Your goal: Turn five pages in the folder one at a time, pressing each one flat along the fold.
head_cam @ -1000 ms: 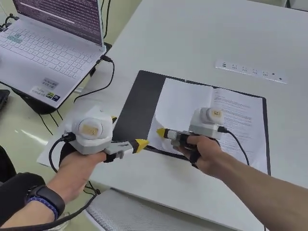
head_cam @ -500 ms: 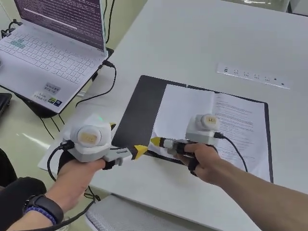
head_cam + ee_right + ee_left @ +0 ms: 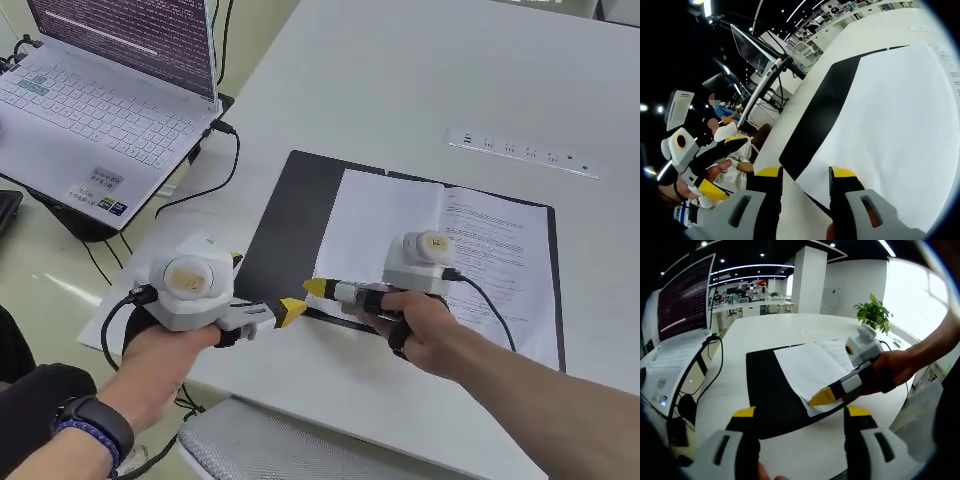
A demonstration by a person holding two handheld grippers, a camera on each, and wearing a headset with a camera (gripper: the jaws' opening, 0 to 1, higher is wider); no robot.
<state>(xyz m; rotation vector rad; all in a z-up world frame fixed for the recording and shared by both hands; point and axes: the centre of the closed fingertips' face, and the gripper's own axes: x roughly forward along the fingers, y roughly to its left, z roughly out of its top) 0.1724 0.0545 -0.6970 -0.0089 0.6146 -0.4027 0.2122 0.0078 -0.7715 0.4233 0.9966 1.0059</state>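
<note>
While my right gripper (image 3: 805,172) hovers over the near corner of the blank page (image 3: 378,215), its jaws stand apart, gripping nothing. My left gripper (image 3: 801,412) is spread wide and empty, tips near the right one's, just off the black folder (image 3: 285,225). The folder lies open on the white counter (image 3: 400,80), with a laptop (image 3: 110,100) well apart.

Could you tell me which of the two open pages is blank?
The left page, beside the black cover; the right page carries printed text.
</note>
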